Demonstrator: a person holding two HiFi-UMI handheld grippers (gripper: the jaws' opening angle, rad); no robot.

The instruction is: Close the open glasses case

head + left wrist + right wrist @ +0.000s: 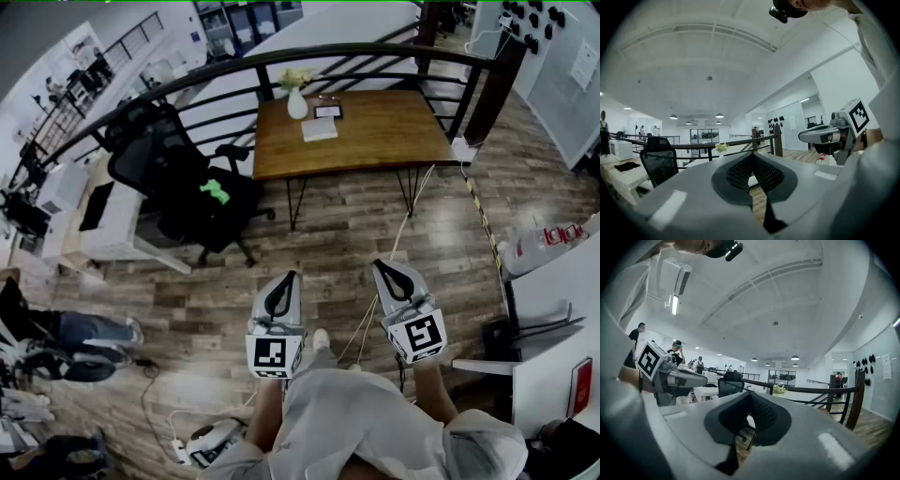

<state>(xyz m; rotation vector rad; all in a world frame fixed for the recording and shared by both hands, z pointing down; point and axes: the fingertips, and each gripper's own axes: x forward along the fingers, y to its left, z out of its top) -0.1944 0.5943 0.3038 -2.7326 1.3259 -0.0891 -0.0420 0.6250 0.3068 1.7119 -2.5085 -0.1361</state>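
Both grippers are held side by side at waist height above the wood floor, well short of the wooden table (394,141). My left gripper (290,277) has its jaws pressed together with nothing between them, and so does my right gripper (379,265). On the table's far side lie a small dark-rimmed open item (327,112), possibly the glasses case, and a white flat object (319,128). The left gripper view shows its shut jaws (751,155) and the right gripper (820,136) beside it. In the right gripper view the tips (750,393) also meet.
A white vase with flowers (296,98) stands at the table's back edge. A black office chair (178,183) sits left of the table, a curved black railing (328,52) behind it. A white cable (403,225) trails on the floor. White counter (558,300) at right.
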